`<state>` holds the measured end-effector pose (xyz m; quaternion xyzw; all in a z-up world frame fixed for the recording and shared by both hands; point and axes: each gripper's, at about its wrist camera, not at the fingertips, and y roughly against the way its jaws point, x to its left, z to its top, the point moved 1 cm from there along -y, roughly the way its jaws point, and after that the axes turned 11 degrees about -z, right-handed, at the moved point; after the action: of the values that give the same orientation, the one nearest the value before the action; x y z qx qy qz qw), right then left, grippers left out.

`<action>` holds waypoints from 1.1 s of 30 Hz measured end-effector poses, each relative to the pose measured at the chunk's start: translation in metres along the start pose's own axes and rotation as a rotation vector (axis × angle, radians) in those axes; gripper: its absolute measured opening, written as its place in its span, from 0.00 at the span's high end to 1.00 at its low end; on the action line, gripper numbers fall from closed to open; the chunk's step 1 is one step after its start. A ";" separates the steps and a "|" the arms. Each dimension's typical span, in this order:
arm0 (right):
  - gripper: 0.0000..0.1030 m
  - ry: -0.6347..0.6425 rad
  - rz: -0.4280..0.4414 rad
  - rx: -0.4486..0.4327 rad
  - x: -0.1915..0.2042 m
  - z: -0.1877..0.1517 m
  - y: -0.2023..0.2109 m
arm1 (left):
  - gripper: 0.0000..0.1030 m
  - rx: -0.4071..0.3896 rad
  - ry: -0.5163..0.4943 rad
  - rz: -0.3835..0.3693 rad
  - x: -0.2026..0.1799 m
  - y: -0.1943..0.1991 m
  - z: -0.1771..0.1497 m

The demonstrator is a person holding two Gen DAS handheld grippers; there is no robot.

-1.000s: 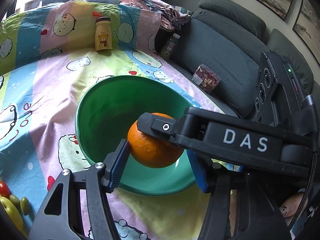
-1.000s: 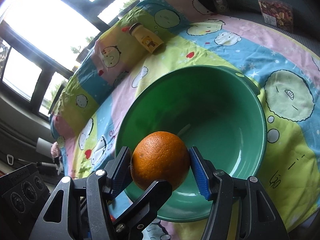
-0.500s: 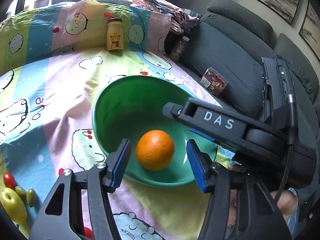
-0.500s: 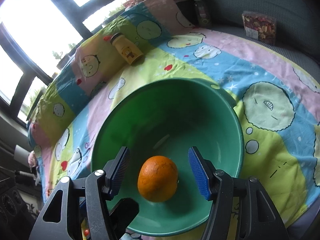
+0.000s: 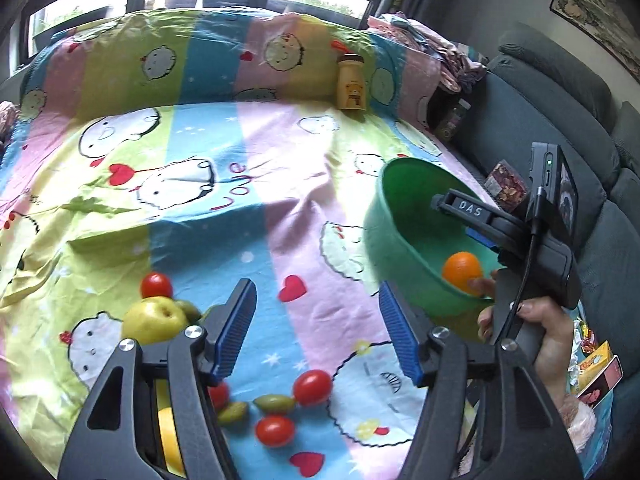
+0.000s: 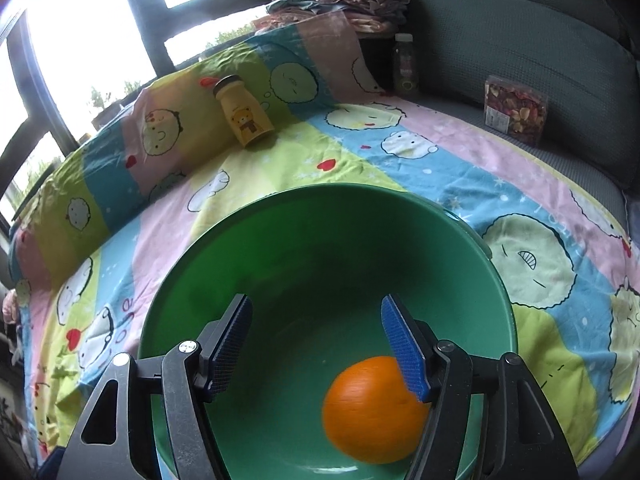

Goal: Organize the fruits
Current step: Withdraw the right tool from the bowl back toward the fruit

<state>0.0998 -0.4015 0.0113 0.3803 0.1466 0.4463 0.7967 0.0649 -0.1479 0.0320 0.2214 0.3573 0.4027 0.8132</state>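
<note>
Orange point(image 6: 374, 410), 1, lies loose inside green bowl point(image 6: 280, 240); right gripper point(image 6: 316, 344) gapes wide above it. Left gripper point(image 5: 316, 332), also wide and empty, sits among scattered fruit; we count 4 cherry tomatoes point(image 5: 312, 387), 1 apple point(image 5: 154, 320). 1 yellow bottle point(image 5: 351, 88) beyond.

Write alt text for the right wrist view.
An orange lies inside a green bowl, just below the open right gripper, partly hidden behind one blue-padded finger. The bowl sits on a cartoon-print sheet, with a yellow bear bottle beyond it.
</note>
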 end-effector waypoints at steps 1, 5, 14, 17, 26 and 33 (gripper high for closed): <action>0.34 -0.001 -0.001 -0.012 0.000 0.001 0.001 | 0.38 -0.001 0.010 0.011 0.007 0.005 -0.003; 0.34 -0.002 -0.030 -0.105 0.002 0.006 0.012 | 0.35 -0.044 0.060 0.041 0.034 0.027 -0.017; 0.30 0.054 -0.139 -0.082 0.005 0.000 0.007 | 0.34 -0.066 0.213 0.051 0.080 0.032 -0.031; 0.30 0.078 -0.168 -0.080 0.007 -0.003 0.004 | 0.34 -0.074 0.229 0.050 0.086 0.038 -0.034; 0.29 0.046 -0.200 -0.079 -0.001 -0.007 0.012 | 0.34 -0.108 0.278 0.045 0.101 0.056 -0.040; 0.28 0.153 -0.281 -0.113 0.015 -0.012 0.010 | 0.34 -0.113 0.304 0.043 0.110 0.060 -0.040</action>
<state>0.0953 -0.3797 0.0121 0.2752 0.2333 0.3656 0.8580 0.0512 -0.0214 0.0007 0.1191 0.4482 0.4683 0.7521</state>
